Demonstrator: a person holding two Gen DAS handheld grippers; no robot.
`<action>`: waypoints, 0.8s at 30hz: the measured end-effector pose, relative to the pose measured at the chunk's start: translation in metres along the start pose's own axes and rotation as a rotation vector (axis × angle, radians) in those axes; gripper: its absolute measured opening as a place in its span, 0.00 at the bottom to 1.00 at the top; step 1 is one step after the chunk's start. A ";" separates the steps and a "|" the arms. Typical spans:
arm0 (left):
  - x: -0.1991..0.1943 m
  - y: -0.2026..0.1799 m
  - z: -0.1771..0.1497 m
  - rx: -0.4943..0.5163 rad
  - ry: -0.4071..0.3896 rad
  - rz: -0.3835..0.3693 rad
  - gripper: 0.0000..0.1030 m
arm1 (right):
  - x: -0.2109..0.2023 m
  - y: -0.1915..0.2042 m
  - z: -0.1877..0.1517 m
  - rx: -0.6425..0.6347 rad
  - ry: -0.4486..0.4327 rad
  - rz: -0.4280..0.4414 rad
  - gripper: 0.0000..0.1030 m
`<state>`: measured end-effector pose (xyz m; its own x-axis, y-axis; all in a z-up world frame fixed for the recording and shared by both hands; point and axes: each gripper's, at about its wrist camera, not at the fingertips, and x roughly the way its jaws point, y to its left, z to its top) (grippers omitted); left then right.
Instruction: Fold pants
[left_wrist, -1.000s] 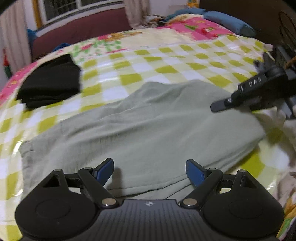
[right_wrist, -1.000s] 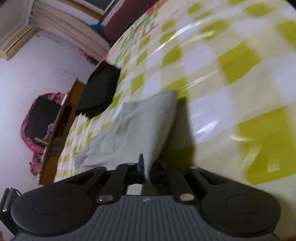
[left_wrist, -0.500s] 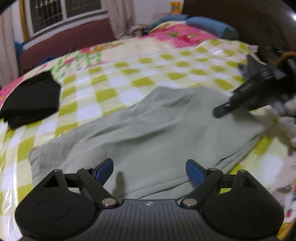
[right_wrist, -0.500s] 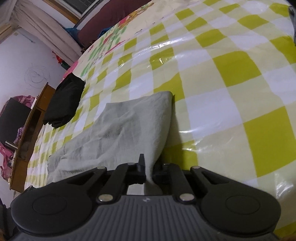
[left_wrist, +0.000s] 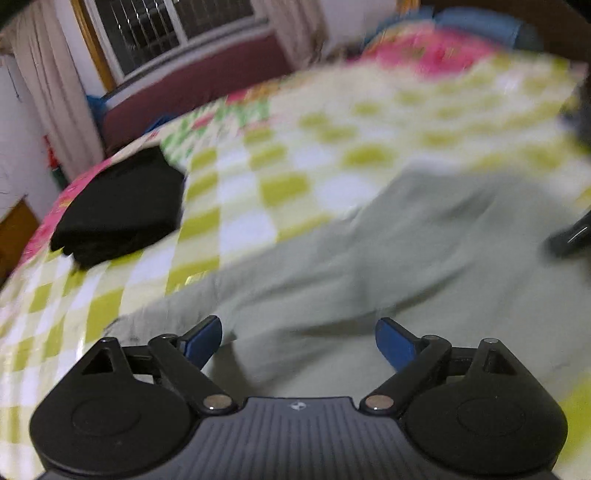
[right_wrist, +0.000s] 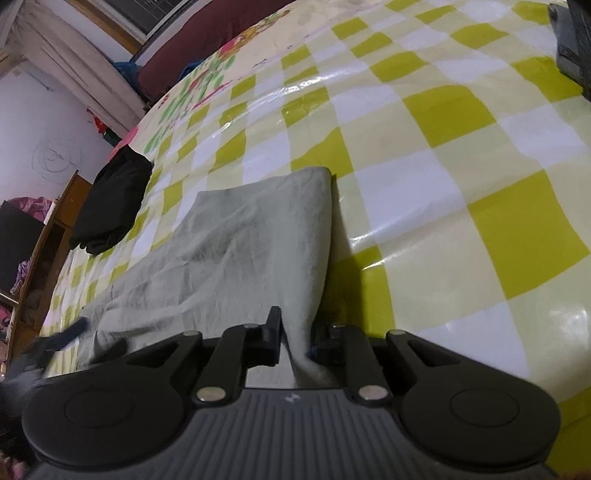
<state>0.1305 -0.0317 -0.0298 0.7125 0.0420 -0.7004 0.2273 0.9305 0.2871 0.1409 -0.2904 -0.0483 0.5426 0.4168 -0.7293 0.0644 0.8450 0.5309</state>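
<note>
Pale green pants (left_wrist: 369, 258) lie folded lengthwise across the yellow-checked bed cover (left_wrist: 240, 192). My left gripper (left_wrist: 299, 325) hovers low over the near left part of the pants. Its blue fingertips (left_wrist: 207, 332) are far apart and still opening, with nothing between them. My right gripper (right_wrist: 295, 332) is at the pants' right end (right_wrist: 258, 240). Its jaws are opening, and a ridge of green cloth still runs up between them, loose. Each gripper shows blurred in the other's view: the right gripper (left_wrist: 569, 236) and the left gripper (right_wrist: 62, 336).
A folded black garment (left_wrist: 122, 210) (right_wrist: 114, 206) lies on the bed's far left. Pink and blue bedding (left_wrist: 461, 48) is piled at the head. Wooden furniture (right_wrist: 44, 236) stands beside the bed. A dark object (right_wrist: 572, 40) sits at the top right.
My left gripper swung left along the pants, bringing the black garment closer. The right gripper's jaws have parted from their tight pinch on the cloth.
</note>
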 end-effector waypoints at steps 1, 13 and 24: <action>0.002 0.003 -0.002 -0.019 -0.002 0.002 1.00 | 0.000 -0.001 0.000 0.002 0.008 0.010 0.14; -0.003 0.016 -0.002 -0.079 0.011 0.036 1.00 | 0.005 0.010 0.000 -0.024 0.029 -0.001 0.13; -0.018 0.021 -0.011 -0.108 0.006 0.003 1.00 | -0.005 0.036 0.001 -0.063 -0.003 -0.020 0.09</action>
<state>0.1150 -0.0087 -0.0180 0.7088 0.0470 -0.7038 0.1518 0.9642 0.2172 0.1409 -0.2626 -0.0253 0.5446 0.3982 -0.7381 0.0230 0.8727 0.4878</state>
